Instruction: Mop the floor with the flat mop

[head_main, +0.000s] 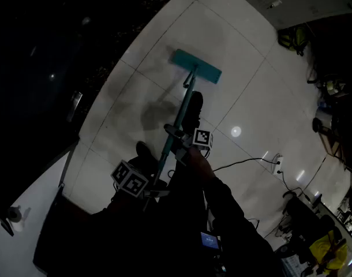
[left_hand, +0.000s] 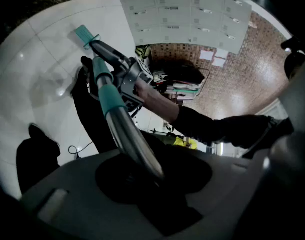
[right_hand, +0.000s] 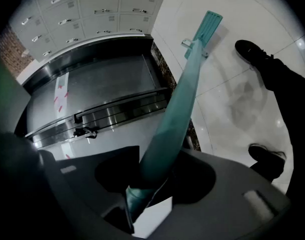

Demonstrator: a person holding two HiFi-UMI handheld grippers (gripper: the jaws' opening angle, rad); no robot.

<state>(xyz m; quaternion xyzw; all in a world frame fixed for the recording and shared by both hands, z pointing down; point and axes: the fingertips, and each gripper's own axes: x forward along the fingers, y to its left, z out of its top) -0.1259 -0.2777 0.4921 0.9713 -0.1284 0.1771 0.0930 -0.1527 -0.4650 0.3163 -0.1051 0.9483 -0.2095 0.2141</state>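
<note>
A person works a flat mop [head_main: 187,91] across a white tiled floor [head_main: 251,85] in a dimly lit hall, holding a two-jaw gripper in each hand. The teal mop head [head_main: 196,66] lies flat on the tiles well ahead of the person's feet, and the mop handle [head_main: 181,113] slants back from it toward the body.

The right gripper [head_main: 179,140] is the forward one. Its jaws are clenched around the teal section of the shaft, which fills the gap between them in the right gripper view. The left gripper [head_main: 147,186] sits nearer the top end of the pole, with its jaws clamped on the bare metal part just behind the teal grip [left_hand: 110,96]. The left gripper view looks up the shaft to the person's hand [left_hand: 151,95] and dark sleeve [left_hand: 217,129] at the other gripper.

Two dark shoes, one nearer the mop head [right_hand: 251,51] and one farther back [right_hand: 265,155], stand on the tiles beside the pole. A greyish patch [right_hand: 242,101] shows on the floor between them. A thin cable [head_main: 239,164] trails over the tiles to the person's right. Pale lockers [left_hand: 192,19] and a brick wall [left_hand: 247,79] close off the room, with a steel-fronted unit [right_hand: 107,99] below the lockers.
</note>
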